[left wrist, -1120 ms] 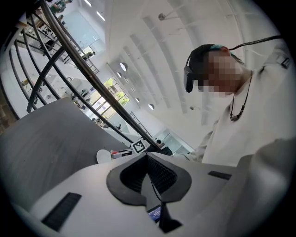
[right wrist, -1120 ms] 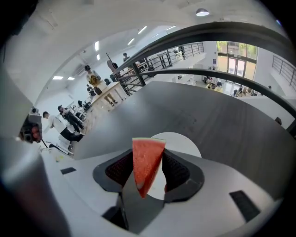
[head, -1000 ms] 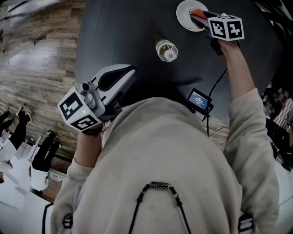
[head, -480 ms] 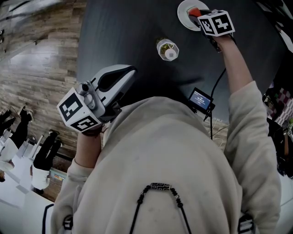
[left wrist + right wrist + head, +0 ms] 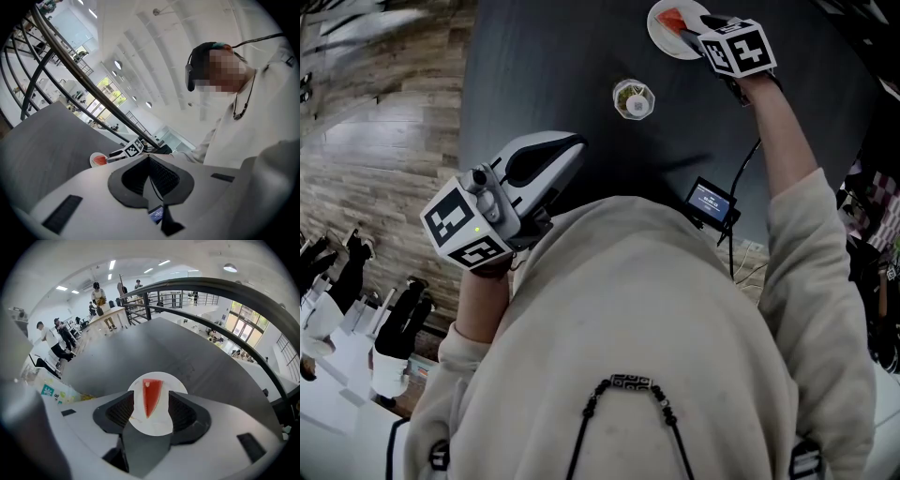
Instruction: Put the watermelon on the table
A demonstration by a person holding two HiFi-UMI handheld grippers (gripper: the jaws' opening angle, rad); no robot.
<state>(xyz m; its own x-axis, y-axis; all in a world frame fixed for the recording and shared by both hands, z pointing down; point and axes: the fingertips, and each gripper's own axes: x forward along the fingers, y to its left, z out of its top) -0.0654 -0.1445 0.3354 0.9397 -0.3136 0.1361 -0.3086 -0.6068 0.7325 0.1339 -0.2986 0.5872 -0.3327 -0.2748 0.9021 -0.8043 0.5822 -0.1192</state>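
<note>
A red wedge of watermelon [image 5: 672, 19] lies on a small white plate [image 5: 661, 41] at the far side of the dark table. My right gripper [image 5: 692, 34] hangs just above it, pointing steeply down. In the right gripper view the watermelon [image 5: 151, 397] shows between the jaws of the right gripper [image 5: 151, 405], lying on the plate [image 5: 154, 426]. The jaws are opening and the pads stand clear of it. My left gripper [image 5: 570, 148] is held close to my body, shut with nothing in it; the left gripper [image 5: 149, 174] points about level across the table.
A lidded bottle [image 5: 633, 99] stands on the table near the plate, also seen as the bottle [image 5: 56, 392]. A small screen device [image 5: 711, 202] with a cable sits at the table's near edge. Wooden floor [image 5: 375, 141] lies to the left. People stand in the background [image 5: 101, 296].
The right gripper has shifted slightly off the slice, which now shows more fully on the plate. The left gripper has stayed put.
</note>
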